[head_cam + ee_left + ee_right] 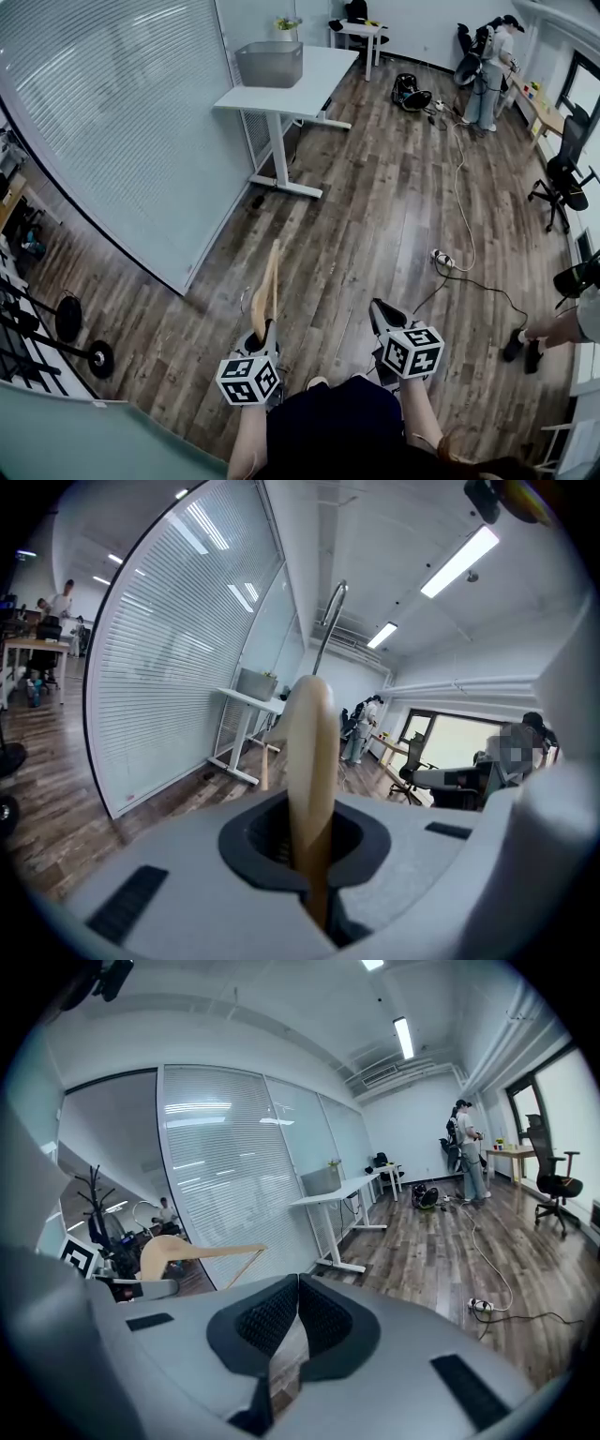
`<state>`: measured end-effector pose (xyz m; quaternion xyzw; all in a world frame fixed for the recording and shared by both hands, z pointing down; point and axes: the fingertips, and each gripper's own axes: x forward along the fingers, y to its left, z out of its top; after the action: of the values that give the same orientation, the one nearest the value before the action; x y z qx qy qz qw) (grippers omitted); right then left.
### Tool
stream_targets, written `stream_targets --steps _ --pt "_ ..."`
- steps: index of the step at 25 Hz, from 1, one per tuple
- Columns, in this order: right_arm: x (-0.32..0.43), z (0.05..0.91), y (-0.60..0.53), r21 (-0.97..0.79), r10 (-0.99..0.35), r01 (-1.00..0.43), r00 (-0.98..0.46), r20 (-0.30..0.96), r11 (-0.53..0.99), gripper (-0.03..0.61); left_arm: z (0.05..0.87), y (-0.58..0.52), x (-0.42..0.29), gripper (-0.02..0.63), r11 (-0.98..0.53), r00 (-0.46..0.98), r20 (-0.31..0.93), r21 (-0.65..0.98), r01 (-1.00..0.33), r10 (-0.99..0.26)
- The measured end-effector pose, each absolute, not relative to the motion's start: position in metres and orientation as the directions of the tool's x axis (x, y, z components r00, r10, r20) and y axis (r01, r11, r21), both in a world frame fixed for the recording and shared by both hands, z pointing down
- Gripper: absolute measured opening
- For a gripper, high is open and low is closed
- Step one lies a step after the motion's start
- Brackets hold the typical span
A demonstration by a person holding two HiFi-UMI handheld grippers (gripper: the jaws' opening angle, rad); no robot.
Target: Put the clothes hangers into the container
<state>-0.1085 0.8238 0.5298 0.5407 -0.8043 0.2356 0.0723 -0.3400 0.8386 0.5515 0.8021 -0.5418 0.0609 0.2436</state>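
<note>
A wooden clothes hanger (268,286) with a metal hook stands upright in my left gripper (264,330), which is shut on its rounded body. In the left gripper view the hanger (310,761) fills the gap between the jaws and its hook (331,621) rises above. My right gripper (378,309) is beside it on the right, shut with nothing in it; its pads (281,1312) meet at the tips. The grey container (269,63) stands on a white desk (309,89) far ahead, also seen as the container (322,1181) in the right gripper view, where the hanger (187,1252) shows at left.
A glass wall with blinds (122,122) runs along the left. A cable and power strip (442,258) lie on the wooden floor ahead right. A person (487,70) stands at the far back, an office chair (562,178) at right, a barbell (67,321) at left.
</note>
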Motion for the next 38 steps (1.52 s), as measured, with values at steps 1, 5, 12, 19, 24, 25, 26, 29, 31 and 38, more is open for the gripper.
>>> stream_targets --steps 1,5,12,19,24,25,26,29,31,38 --pt "-0.110 0.530 0.824 -0.299 -0.836 -0.905 -0.404 0.371 0.304 0.029 0.551 0.838 -0.340 0.008 -0.297 0.408 0.360 0.325 -0.898 -0.839" --pt "-0.113 0.530 0.823 -0.296 -0.835 -0.906 -0.401 0.376 0.301 0.029 0.551 0.836 -0.341 0.008 -0.304 0.414 0.359 0.324 -0.896 -0.836" --pt "-0.117 0.513 0.810 -0.308 -0.858 -0.902 -0.399 0.323 0.304 0.029 0.534 0.826 -0.339 0.008 -0.340 0.432 0.329 0.301 -0.891 -0.840" --pt "-0.130 0.505 0.795 -0.303 -0.855 -0.891 -0.425 0.299 0.337 0.029 0.528 0.811 -0.336 0.008 -0.351 0.436 0.322 0.291 -0.890 -0.840" --pt "-0.128 0.502 0.767 -0.294 -0.851 -0.891 -0.431 0.299 0.348 0.029 0.523 0.786 -0.329 0.008 -0.346 0.431 0.314 0.292 -0.891 -0.846" --pt "-0.126 0.500 0.759 -0.287 -0.854 -0.891 -0.431 0.292 0.351 0.029 0.521 0.779 -0.327 0.008 -0.346 0.431 0.309 0.292 -0.891 -0.848" --pt "-0.124 0.497 0.752 -0.282 -0.858 -0.892 -0.430 0.283 0.354 0.029 0.519 0.773 -0.324 0.008 -0.349 0.433 0.303 0.292 -0.890 -0.849" --pt "-0.118 0.492 0.731 -0.283 -0.859 -0.887 -0.437 0.266 0.364 0.029 0.513 0.753 -0.317 0.008 -0.358 0.435 0.292 0.282 -0.890 -0.852" --pt "-0.114 0.490 0.716 -0.284 -0.857 -0.886 -0.441 0.268 0.367 0.029 0.508 0.737 -0.312 0.008 -0.357 0.432 0.293 0.275 -0.893 -0.853" --pt "-0.102 0.469 0.657 -0.256 -0.885 -0.895 -0.420 0.199 0.366 0.029 0.494 0.681 -0.304 0.008 -0.349 0.419 0.291 0.262 -0.900 -0.860"
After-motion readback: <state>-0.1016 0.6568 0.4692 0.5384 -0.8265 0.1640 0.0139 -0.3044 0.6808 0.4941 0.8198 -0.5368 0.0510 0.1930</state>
